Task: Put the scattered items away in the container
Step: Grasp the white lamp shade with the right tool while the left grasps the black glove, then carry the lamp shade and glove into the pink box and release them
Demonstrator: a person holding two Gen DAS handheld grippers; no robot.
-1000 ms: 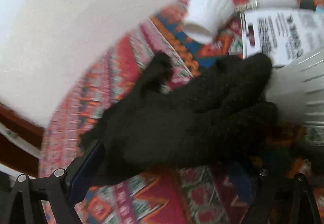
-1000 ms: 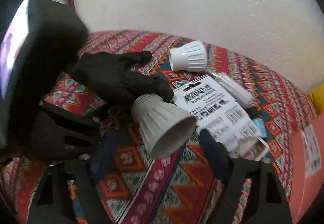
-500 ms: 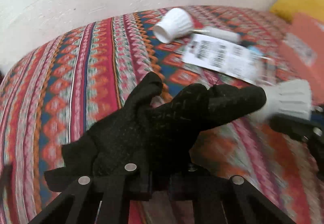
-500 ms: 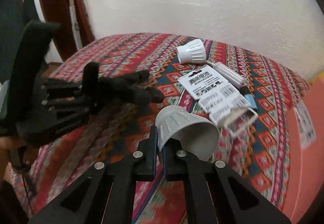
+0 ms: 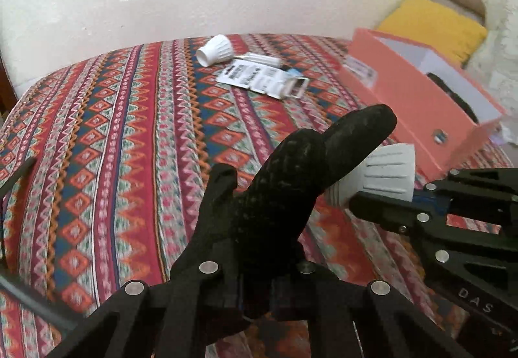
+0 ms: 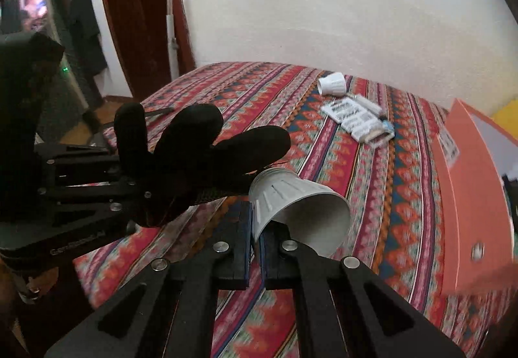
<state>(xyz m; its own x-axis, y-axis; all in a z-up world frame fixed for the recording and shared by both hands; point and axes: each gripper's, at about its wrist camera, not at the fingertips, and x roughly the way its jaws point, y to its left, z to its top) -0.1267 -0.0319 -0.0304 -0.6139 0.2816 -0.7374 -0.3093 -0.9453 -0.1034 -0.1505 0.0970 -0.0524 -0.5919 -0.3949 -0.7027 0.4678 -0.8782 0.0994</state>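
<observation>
- Our left claw (image 5: 255, 290) is clamped on the cuff of a black glove (image 5: 291, 196); the glove is lifted clear of the patterned bed cover (image 5: 113, 147), its fingers pointing up and away.
- Our right claw (image 6: 255, 228) pinches the wall of a pale grey cone-shaped cup (image 6: 298, 209), held in the air with its open mouth facing us.
- The orange box (image 5: 414, 99) sits open at the right of the bed.
- Farther back on the cover lie a white ribbed cup (image 5: 215, 50) on its side and a printed card pack (image 5: 259, 79) just beside it.
</observation>
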